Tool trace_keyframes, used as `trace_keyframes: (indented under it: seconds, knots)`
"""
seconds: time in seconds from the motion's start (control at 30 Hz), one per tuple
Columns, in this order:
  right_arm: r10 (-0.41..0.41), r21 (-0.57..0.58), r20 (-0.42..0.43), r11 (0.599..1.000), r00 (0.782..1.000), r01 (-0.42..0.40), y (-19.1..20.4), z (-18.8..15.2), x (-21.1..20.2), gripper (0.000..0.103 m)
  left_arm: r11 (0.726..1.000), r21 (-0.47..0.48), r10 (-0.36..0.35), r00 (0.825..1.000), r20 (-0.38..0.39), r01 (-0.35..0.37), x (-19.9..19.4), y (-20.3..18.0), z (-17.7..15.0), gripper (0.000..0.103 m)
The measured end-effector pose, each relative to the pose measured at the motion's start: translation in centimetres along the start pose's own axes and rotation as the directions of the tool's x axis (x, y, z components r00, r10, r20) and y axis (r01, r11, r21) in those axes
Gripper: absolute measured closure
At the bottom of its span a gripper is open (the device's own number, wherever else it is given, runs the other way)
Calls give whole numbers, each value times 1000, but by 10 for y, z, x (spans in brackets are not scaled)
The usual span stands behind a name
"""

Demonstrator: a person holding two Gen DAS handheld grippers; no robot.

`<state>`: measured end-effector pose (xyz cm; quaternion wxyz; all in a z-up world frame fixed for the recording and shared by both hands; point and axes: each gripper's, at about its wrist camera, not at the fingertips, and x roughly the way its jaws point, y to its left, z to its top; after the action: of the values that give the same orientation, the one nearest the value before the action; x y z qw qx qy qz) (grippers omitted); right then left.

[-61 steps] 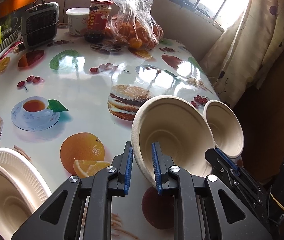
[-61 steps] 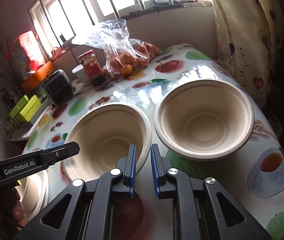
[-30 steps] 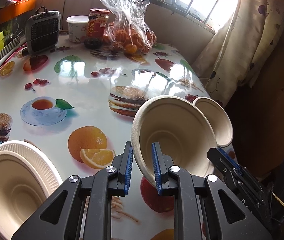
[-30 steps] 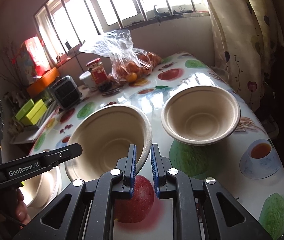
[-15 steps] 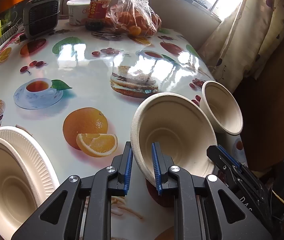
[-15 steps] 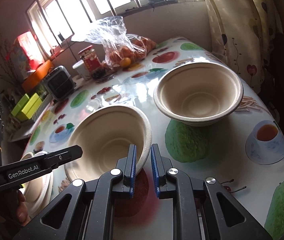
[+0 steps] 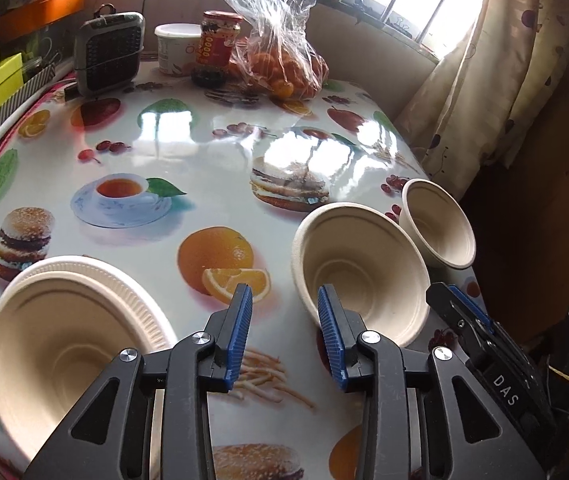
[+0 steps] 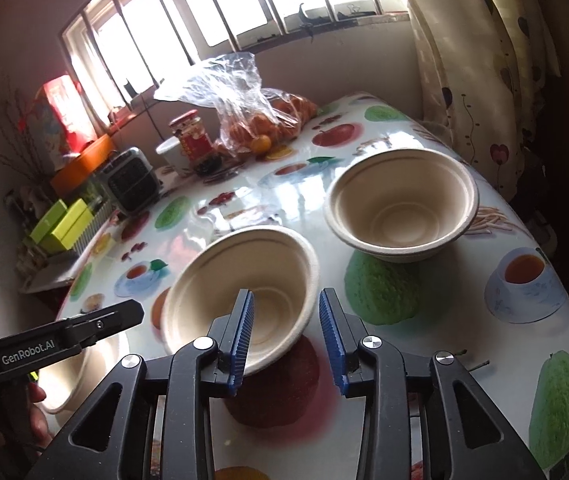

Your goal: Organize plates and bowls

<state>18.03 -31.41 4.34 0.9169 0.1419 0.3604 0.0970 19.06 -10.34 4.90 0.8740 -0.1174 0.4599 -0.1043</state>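
The fruit-print table (image 7: 212,160) carries everything. At its near left lie stacked paper plates (image 7: 64,320). Toward the right stand two paper bowls: the near bowl (image 7: 360,268) rests upright on the table beside the far bowl (image 7: 440,220), apart from it. The left gripper (image 7: 284,336) and right gripper (image 8: 286,336) both gape, released, flanking the near bowl's rim and grasping nothing. A bag of oranges (image 7: 280,56) sits far back.
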Motion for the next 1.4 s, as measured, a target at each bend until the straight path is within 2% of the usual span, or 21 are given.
trace_keyframes:
  seconds: [0.13, 0.23, 0.4, 0.53, 0.7, 0.87, 0.97, 1.07, 1.4]
  knots:
    - [96, -40, -14, 995, 995, -96, 29, -4, -1, 68, 999, 29, 30, 997, 73, -33, -37, 23, -7, 67]
    - [164, -89, -61, 982, 985, -169, 56, -11, 8, 68, 995, -14, 99, 989, 105, -98, -58, 49, -9, 67]
    - [244, -163, -137, 951, 960, -264, 97, -24, 23, 68, 980, -69, 194, 972, 131, -186, -81, 90, -15, 67]
    - [297, -186, -189, 925, 936, -331, 120, -33, 30, 68, 968, -107, 237, 966, 100, -227, -80, 116, -22, 67]
    - [327, -204, -251, 902, 911, -380, 137, -44, 39, 68, 960, -175, 227, 973, 32, -218, -68, 139, -32, 67]
    - [333, -203, -292, 894, 896, -399, 144, -50, 47, 68, 964, -209, 172, 985, 7, -167, -61, 141, -38, 67]
    - [336, -204, -298, 892, 894, -403, 145, -51, 48, 77, 969, -202, 151, 988, 15, -145, -62, 136, -37, 67]
    - [330, -211, -286, 894, 900, -395, 144, -50, 46, 83, 967, -206, 158, 987, 23, -150, -64, 136, -35, 67]
    - [326, -203, -242, 904, 914, -376, 138, -41, 37, 83, 975, -173, 151, 988, 40, -142, -68, 124, -30, 67]
